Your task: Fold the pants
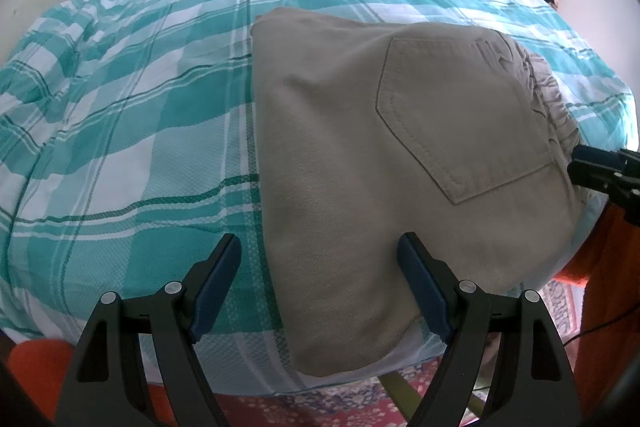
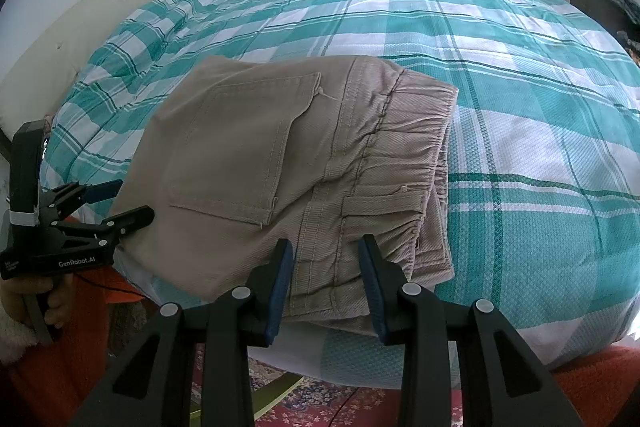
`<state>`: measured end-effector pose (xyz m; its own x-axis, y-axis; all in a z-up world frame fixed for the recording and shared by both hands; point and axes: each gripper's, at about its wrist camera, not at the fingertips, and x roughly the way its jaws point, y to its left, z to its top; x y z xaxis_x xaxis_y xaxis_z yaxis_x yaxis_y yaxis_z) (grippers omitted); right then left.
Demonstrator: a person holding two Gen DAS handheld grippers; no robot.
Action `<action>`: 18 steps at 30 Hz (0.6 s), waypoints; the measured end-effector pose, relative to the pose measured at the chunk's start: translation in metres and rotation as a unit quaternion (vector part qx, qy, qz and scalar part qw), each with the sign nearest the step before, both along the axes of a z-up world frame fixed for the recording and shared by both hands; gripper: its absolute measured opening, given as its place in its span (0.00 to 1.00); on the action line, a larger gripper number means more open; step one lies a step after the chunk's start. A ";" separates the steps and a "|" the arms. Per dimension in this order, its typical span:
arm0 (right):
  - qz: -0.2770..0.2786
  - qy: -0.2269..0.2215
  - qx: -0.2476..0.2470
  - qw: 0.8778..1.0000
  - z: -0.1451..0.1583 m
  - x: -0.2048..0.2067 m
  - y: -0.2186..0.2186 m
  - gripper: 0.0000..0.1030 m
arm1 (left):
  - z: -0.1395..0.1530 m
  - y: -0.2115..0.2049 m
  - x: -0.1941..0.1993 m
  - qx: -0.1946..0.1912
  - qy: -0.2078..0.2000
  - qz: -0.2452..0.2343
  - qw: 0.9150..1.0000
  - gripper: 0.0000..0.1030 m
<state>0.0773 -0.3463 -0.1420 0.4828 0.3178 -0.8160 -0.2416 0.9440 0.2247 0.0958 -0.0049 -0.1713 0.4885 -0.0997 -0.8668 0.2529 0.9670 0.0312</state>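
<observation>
Left gripper (image 1: 320,291): jaws stand wide apart, holding nothing. It sits at the near edge of the bed, its right finger (image 1: 424,291) over the near corner of the pants (image 1: 360,155), its left finger over bare bedspread (image 1: 140,107). Whether the right finger touches the cloth cannot be told.

Right gripper (image 2: 325,287): jaws apart, narrower than the left, holding nothing. Both fingers stand over the near edge of the pants at the waistband (image 2: 400,155) end; no cloth is seen pinched between them.

Pants: khaki, lying as a compact folded bundle near the front edge of the bed, back pocket (image 1: 460,119) uppermost, elastic waistband at the right side with several layers stacked beneath it. The left gripper stands just beside the bundle's opposite, left end.

Judgement: the folding appears finished or nearly so; the step in hand looks like a release or a final check. Should a further fold be wanted, the next move calls for both grippers to close on the near edge together and carry it over evenly. Risk: the stacked waistband layers could slip apart if only the top layer is taken
</observation>
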 end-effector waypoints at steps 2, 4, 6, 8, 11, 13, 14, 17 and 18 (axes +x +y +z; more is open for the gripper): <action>0.000 0.000 -0.001 1.000 0.000 0.000 0.000 0.35 | 0.000 0.000 0.000 0.000 0.000 0.000 1.000 0.80; 0.000 0.000 -0.001 1.000 0.000 0.000 0.000 0.35 | 0.000 0.000 0.000 0.000 0.000 0.000 1.000 0.80; 0.000 0.000 0.000 1.000 0.000 0.000 0.000 0.35 | 0.000 0.000 0.000 0.000 0.000 0.000 1.000 0.81; 0.000 0.000 -0.001 1.000 0.000 0.000 0.000 0.35 | 0.000 0.000 0.000 -0.002 0.001 0.001 1.000 0.81; 0.000 0.000 -0.002 1.000 0.000 0.000 0.000 0.35 | 0.000 0.000 0.000 -0.004 0.002 0.002 1.000 0.81; 0.000 0.000 -0.001 1.000 0.000 0.000 0.000 0.35 | 0.000 0.000 -0.001 -0.002 0.002 0.003 1.000 0.81; -0.001 0.000 0.001 1.000 0.000 0.000 0.000 0.35 | 0.000 0.000 -0.001 -0.002 0.002 0.003 1.000 0.81; -0.001 0.000 0.011 1.000 0.004 -0.001 -0.002 0.34 | 0.004 0.003 -0.001 -0.013 0.003 0.002 1.000 0.80; -0.004 -0.001 0.028 1.000 0.009 -0.001 -0.006 0.35 | 0.008 0.008 0.000 -0.030 0.004 0.004 1.000 0.80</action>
